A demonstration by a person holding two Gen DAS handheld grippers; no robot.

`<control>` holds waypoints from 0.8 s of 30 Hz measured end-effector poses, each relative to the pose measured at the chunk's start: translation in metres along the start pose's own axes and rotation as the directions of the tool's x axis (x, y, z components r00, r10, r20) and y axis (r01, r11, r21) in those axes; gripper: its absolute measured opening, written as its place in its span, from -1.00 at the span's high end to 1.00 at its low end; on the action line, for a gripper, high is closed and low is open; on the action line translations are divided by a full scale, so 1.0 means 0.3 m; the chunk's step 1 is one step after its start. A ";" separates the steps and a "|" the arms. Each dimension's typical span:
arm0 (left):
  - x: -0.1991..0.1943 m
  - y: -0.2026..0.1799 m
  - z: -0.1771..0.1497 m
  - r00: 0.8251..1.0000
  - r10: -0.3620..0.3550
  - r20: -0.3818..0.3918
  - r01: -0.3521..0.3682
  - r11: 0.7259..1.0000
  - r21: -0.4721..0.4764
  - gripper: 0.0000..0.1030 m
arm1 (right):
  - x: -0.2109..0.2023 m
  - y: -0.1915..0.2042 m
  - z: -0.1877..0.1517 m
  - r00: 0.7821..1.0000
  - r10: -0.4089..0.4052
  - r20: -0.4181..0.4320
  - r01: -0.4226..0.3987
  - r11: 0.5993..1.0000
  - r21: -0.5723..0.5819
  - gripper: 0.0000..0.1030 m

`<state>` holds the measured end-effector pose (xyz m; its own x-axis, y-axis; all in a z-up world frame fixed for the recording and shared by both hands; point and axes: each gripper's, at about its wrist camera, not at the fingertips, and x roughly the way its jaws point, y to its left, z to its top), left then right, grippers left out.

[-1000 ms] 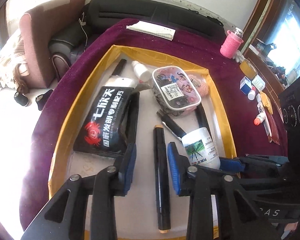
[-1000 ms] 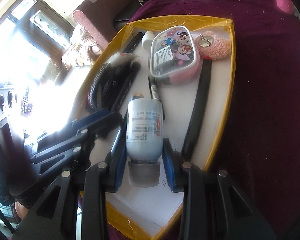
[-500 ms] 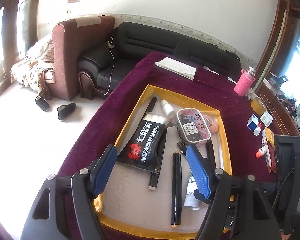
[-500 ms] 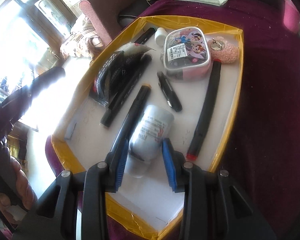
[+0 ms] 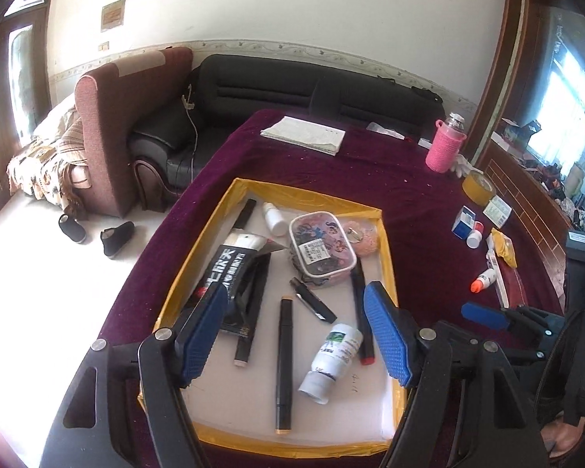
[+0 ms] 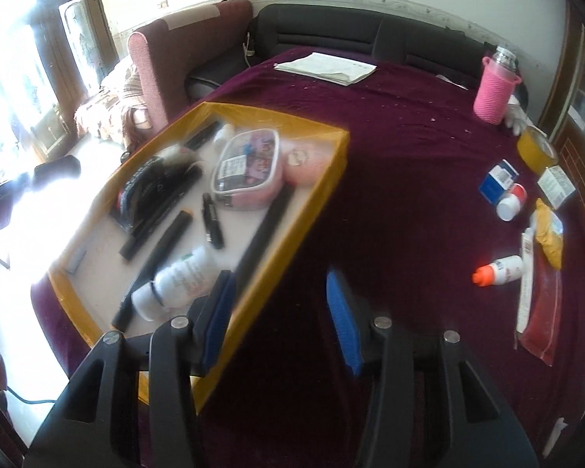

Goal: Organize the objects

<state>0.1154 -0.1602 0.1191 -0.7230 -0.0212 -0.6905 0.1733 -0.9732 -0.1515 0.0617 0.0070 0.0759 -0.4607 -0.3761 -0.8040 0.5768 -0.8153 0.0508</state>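
Note:
A yellow-rimmed tray [image 5: 389,257] [image 6: 323,195] lies on the purple tablecloth. In it lie a white bottle [image 5: 331,357] [image 6: 183,279], several black markers [image 5: 284,358], a black packet [image 5: 230,273], a cartoon-print case [image 5: 319,249] [image 6: 249,167] and a pink puff [image 5: 364,236]. My left gripper [image 5: 296,345] is open and empty, raised above the tray's near part. My right gripper [image 6: 280,318] is open and empty, above the tray's right rim and the cloth.
On the cloth to the right lie an orange-capped bottle [image 6: 499,269], a blue box [image 6: 497,179], a small white bottle [image 6: 511,202], a yellow packet [image 6: 548,234], a tape roll [image 6: 536,148] and a pink-sleeved flask [image 6: 495,89]. Papers [image 5: 304,134] lie at the far edge. Sofas stand behind.
My right gripper let go of the white bottle, which now lies in the tray, opened and drew back to the right. My left gripper opened wide and rose away from the tray.

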 end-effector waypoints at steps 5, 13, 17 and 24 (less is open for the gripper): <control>-0.001 -0.137 0.009 0.992 -0.110 -0.054 0.113 0.992 0.063 -0.30 | -0.070 -0.292 -0.076 0.998 -0.059 -0.021 0.062 0.989 0.135 0.09; 0.047 -0.355 -0.009 0.973 -0.184 -0.140 0.204 0.968 0.148 -0.30 | -0.190 -0.835 -0.207 0.984 -0.177 -0.011 0.162 0.870 0.466 0.10; 0.055 -0.422 -0.030 0.967 -0.196 -0.163 0.224 0.958 0.181 -0.30 | -0.210 -0.996 -0.190 0.988 -0.152 0.023 0.113 0.822 0.558 0.10; 0.039 -0.414 -0.034 0.971 -0.176 -0.162 0.203 0.964 0.173 -0.30 | -0.083 -1.113 -0.008 0.991 -0.134 0.003 0.106 0.793 0.600 0.10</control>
<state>0.0923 -0.0371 0.1227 -0.6244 0.1873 -0.7583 -0.0955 -0.9818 -0.1639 -0.1178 0.2897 0.0776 -0.5357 -0.2643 -0.8020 0.0043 -0.9506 0.3104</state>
